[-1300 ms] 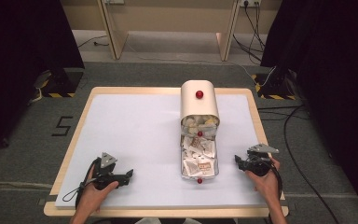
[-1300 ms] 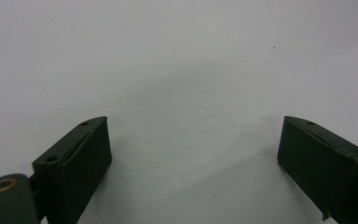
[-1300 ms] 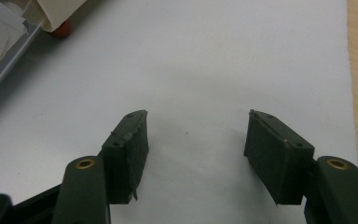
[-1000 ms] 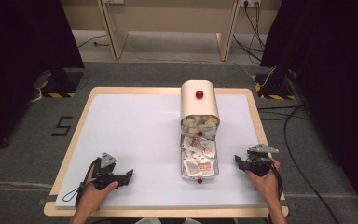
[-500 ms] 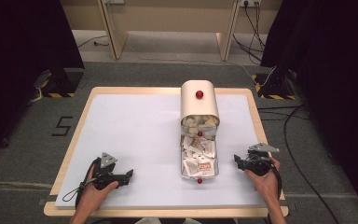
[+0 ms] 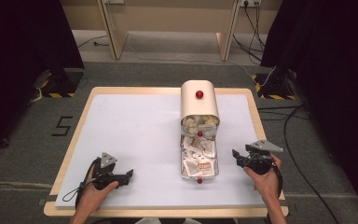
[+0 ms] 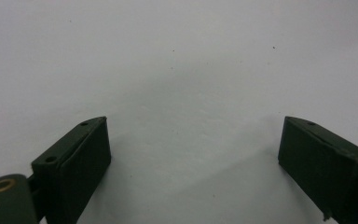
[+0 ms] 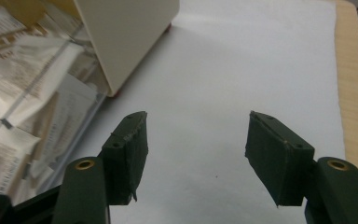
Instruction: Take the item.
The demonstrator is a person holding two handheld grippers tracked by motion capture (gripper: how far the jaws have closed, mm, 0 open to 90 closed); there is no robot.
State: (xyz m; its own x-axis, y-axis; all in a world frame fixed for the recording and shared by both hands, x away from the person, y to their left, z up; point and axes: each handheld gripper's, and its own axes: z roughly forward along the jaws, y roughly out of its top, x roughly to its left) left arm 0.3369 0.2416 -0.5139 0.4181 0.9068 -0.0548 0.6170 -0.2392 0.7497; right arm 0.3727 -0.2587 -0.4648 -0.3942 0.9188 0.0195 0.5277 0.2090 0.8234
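Cream box [image 6: 199, 105], round-topped, red knob; its tray [image 6: 199, 158] drawn out toward the person, crammed with paper sachets [image 6: 198, 156].

High view: right gripper [image 6: 235, 154] just beside the tray's side, fingers aimed at it; left gripper [image 6: 129, 173] low on the desk [image 6: 135, 135], well apart from the box.

Left gripper view: fingers [image 7: 81, 158] spread wide, bare desk between.

Right gripper view: fingers [image 8: 128, 149] parted, having just narrowed a little, nothing between; tray and sachets [image 8: 32, 107] left of them.

Step judged: approach. Next calls for swinging the right gripper over the tray to pinch a sachet
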